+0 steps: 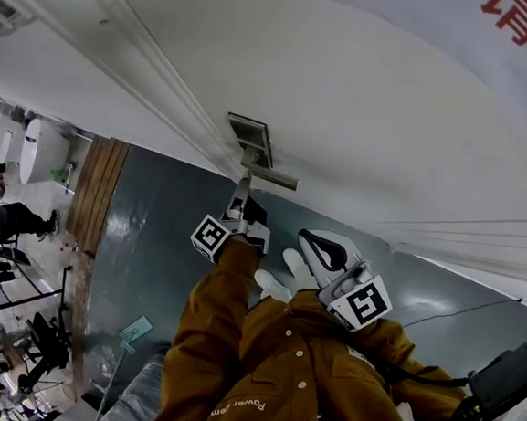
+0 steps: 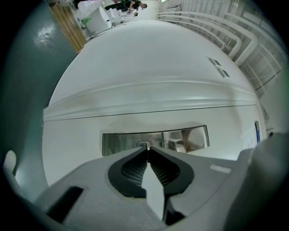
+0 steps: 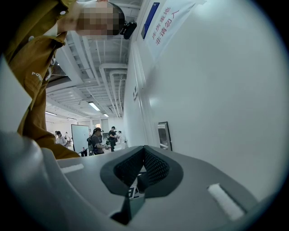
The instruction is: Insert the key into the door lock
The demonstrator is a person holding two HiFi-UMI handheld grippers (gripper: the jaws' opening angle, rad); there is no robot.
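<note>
The left gripper view shows the left hand-held gripper (image 2: 147, 151) closed on the key (image 2: 147, 146). The key is a thin metal blade, and its tip is at the keyhole in the steel lock plate (image 2: 189, 137) on the white door (image 2: 72, 144). The head view shows this gripper at the plate but does not resolve the key. The right gripper view shows the right hand-held gripper (image 3: 144, 151) closed and empty, apart from the lock.
</note>
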